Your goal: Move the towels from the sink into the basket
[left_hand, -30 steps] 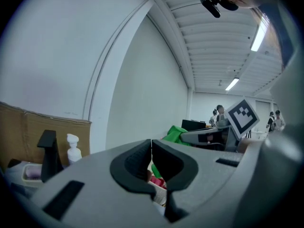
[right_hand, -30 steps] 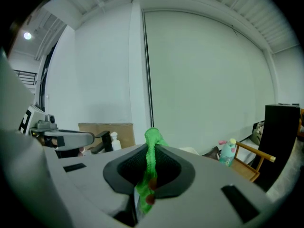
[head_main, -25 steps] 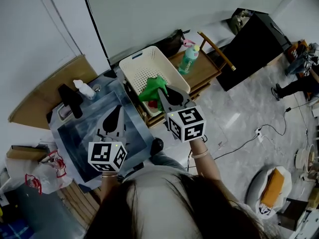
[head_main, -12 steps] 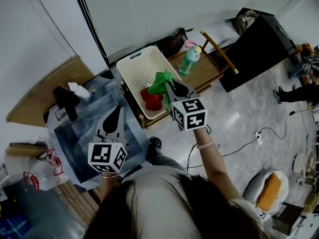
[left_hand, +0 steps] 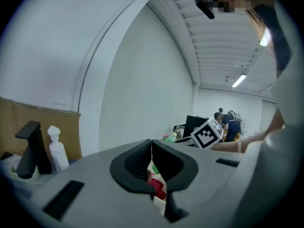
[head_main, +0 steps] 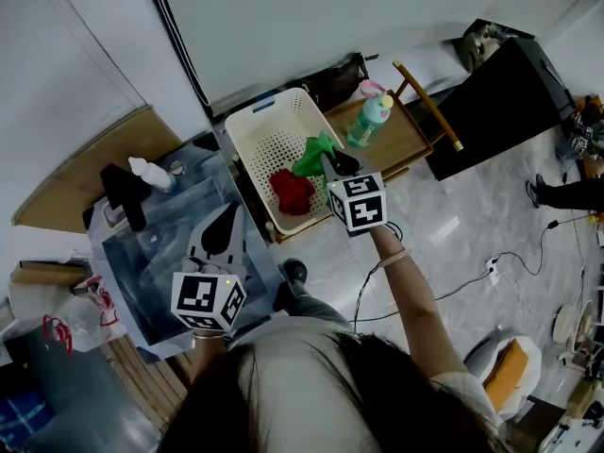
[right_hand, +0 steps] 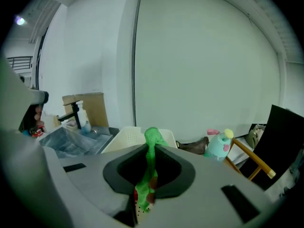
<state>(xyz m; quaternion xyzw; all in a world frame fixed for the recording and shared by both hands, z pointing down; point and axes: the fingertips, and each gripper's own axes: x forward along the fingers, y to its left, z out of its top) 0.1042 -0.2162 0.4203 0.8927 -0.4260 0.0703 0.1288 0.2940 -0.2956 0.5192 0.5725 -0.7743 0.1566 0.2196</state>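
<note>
- Well to the left of the basket [head_main: 257, 126], at the far side of the sink [head_main: 151, 262]: black faucet [head_main: 123, 194], with a white pump bottle [head_main: 151, 171] just beside it on the side nearer the basket
- Just left of the basket: the sink itself, grey-blue and shiny inside
- Left of the basket and nearer the person, over the sink's near right part: left gripper [head_main: 225, 223], jaws pressed together at the tips with nothing between them, marker cube toward the person
- The landmark: cream plastic laundry basket with perforated walls and floor, standing on the left end of a low wooden rack [head_main: 408, 147]
- Inside the basket, on its floor toward the near end: red towel [head_main: 293, 192], crumpled in a heap
- Inside the basket, just right of the red towel and above it, near the right wall: green towel [head_main: 314, 154], hanging from the right gripper; contact with the red towel not clear
- At the basket's right rim, reaching in over it: right gripper [head_main: 334, 161], jaws almost closed and clamped on the green towel, cloth running up between the pads and poking out past the tips
- Just right of the basket, on the same rack: pale green bottle [head_main: 371, 121] with a yellow and pink top
- Well to the right of the basket, past the rack: black cabinet [head_main: 500, 88] on the tiled floor
</note>
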